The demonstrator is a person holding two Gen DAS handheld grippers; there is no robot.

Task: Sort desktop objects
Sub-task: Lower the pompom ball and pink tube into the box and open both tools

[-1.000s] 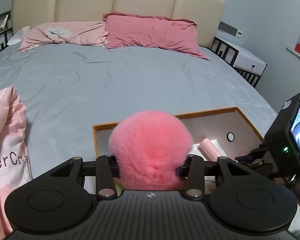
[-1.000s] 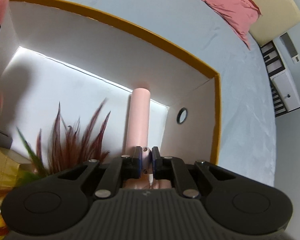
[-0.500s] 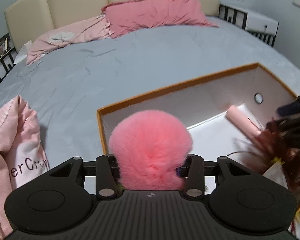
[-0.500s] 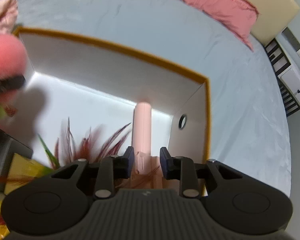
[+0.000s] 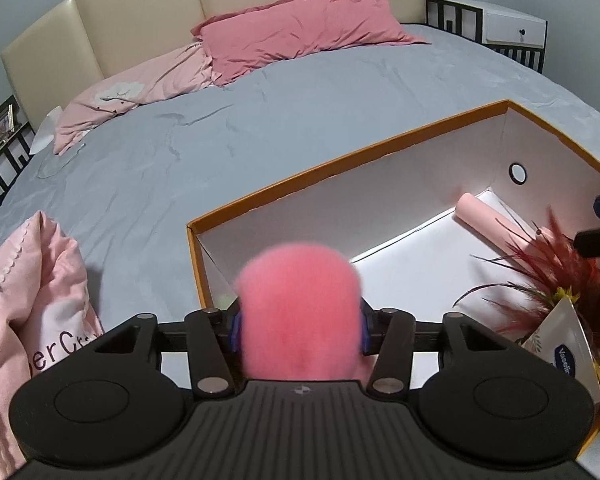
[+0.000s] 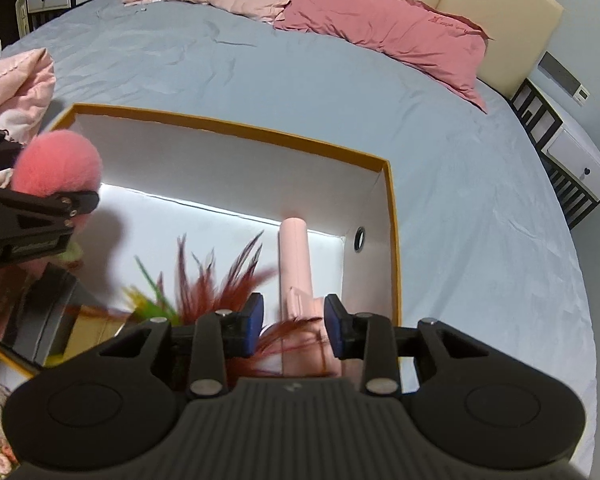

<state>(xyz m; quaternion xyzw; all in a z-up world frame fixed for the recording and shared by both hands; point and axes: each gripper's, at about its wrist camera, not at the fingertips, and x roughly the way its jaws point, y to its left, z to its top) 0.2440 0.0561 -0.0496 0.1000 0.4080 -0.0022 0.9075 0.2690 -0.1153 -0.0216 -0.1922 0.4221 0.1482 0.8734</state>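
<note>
We hold the pink pompom in our left gripper, jaws just widening, seemingly releasing into the box; right gripper stands open above the pink tube; next, let go

Dim, cool indoor light lies evenly over the grey bedsheet, with only soft shadows in its creases. Inside the orange-rimmed box a bright strip glares along the white floor – nearly blown out – while the near walls stay shaded. The pink pompom is smeared soft; the red feathers show motion blur. Both fisheye views bow strongly, corners darkened.
</note>
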